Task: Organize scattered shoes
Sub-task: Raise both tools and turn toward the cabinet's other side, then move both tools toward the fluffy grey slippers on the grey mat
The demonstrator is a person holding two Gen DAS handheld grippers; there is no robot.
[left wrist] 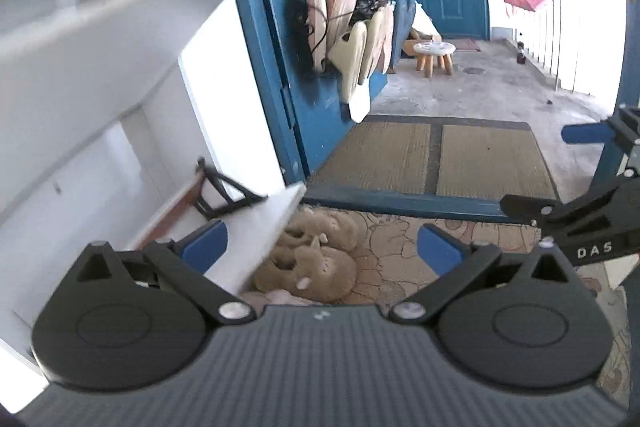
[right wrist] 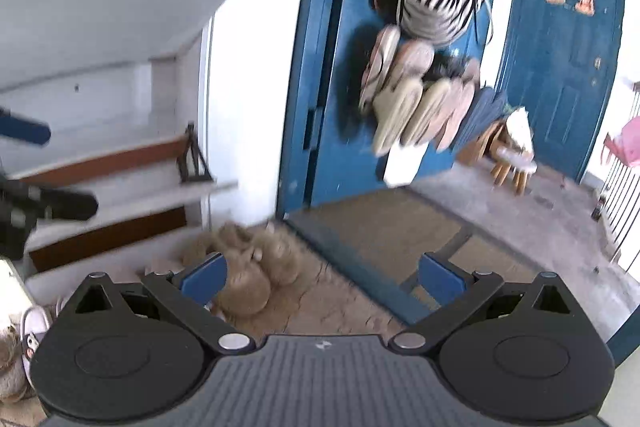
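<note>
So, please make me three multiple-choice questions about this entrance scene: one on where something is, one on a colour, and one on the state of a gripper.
1. Where do the tan clogs lie?
A. On the floor mat at the foot of the white shoe rack
B. On the small wooden stool outside
C. On the top shelf of the rack

2. What colour is the open door with slippers hanging on it?
A. Red
B. Blue
C. White

3. In what state is the left gripper?
A. Shut on a clog
B. Shut on nothing
C. Open and holding nothing

Answers:
1. A, because the pair rests on the patterned mat beside the lowest shelf of the shoe rack.
2. B, because its panel is blue in both views.
3. C, because its blue pads stand wide apart with nothing between them.
</note>
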